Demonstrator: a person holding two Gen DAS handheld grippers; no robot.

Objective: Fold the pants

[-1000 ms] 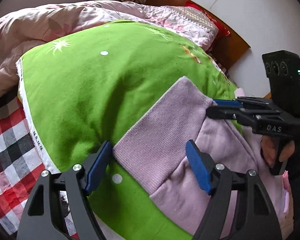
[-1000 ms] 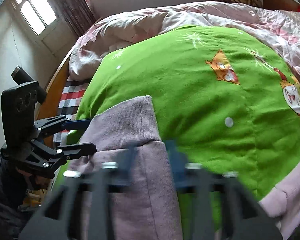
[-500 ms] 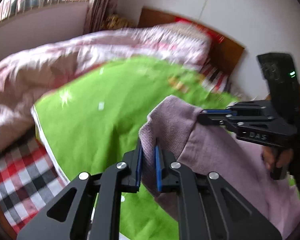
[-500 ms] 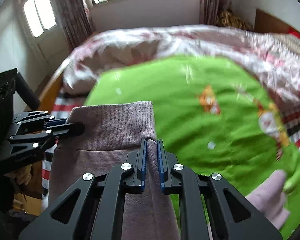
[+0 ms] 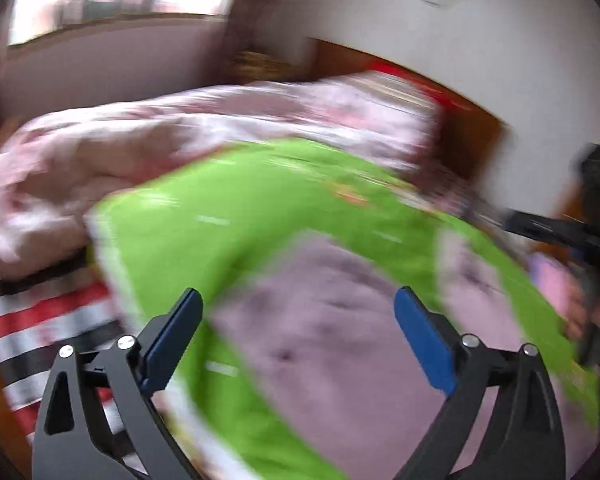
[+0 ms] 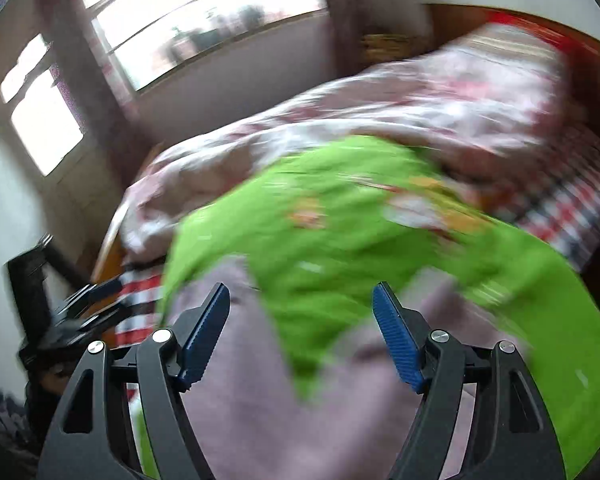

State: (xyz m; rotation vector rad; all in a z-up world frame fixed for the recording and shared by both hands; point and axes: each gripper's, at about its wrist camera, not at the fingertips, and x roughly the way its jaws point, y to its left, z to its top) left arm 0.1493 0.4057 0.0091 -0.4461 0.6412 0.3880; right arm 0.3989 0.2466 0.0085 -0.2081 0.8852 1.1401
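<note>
The lilac pants (image 5: 332, 336) lie on a green blanket (image 5: 236, 216) on the bed, blurred by motion. My left gripper (image 5: 300, 336) is open and empty above them, blue pads wide apart. In the right wrist view the pants (image 6: 260, 412) lie below my right gripper (image 6: 300, 336), which is also open and empty. The right gripper shows at the right edge of the left wrist view (image 5: 560, 232). The left gripper shows at the left edge of the right wrist view (image 6: 80, 312).
A pink floral quilt (image 5: 180, 132) is bunched at the back of the bed. A checked sheet (image 5: 40, 320) shows at the left bed edge. A wooden headboard (image 5: 472, 140) stands against the white wall. Windows (image 6: 180, 20) are behind the bed.
Both grippers were shut on the pants' waistband and lifting it half a second ago. Now both are open, the pants have dropped onto the blanket, and both cameras are moving fast.
</note>
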